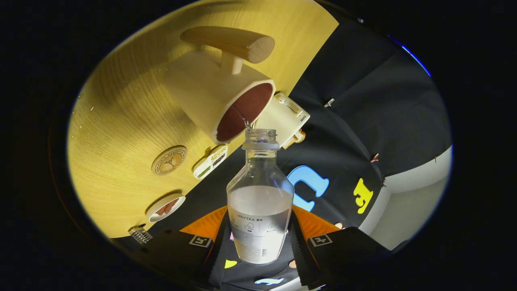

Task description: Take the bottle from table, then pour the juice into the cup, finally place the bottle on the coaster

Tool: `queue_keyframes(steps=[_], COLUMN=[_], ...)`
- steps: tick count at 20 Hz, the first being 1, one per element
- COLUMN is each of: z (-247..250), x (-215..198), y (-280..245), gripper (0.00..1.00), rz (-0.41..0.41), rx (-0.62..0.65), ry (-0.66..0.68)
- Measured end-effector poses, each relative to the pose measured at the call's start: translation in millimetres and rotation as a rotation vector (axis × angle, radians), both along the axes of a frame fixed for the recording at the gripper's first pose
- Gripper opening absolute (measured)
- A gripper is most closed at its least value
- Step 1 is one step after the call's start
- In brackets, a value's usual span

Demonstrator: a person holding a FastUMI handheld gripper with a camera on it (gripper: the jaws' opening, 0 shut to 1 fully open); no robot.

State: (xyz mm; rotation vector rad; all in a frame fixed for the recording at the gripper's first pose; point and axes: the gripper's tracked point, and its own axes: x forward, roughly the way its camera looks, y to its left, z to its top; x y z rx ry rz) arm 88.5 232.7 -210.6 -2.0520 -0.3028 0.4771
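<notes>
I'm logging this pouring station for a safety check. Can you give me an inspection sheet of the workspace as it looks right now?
Surface: light wooden table, bare in most places.
Job's things: clear plastic bottle, uncapped, part full of pale liquid, mouth at the rim of the cream cup with a wooden handle; thin stream entering the cup; round wooden coaster beside the cup.
Clutter: cream boxy device behind the cup; small white rectangular case; small white dish; metal spring clip.
Grippers: tongs shut on the bottle's lower body.
Cables: nothing seen.
Surroundings: black cloth wall.
</notes>
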Motion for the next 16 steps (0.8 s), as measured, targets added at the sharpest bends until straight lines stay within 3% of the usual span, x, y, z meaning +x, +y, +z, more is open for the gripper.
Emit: queue_keyframes(steps=[16], z=[3.0], x=[2.6], y=[-2.8], gripper=[0.72], rz=[0.008], rx=[-0.004], ry=[-0.011])
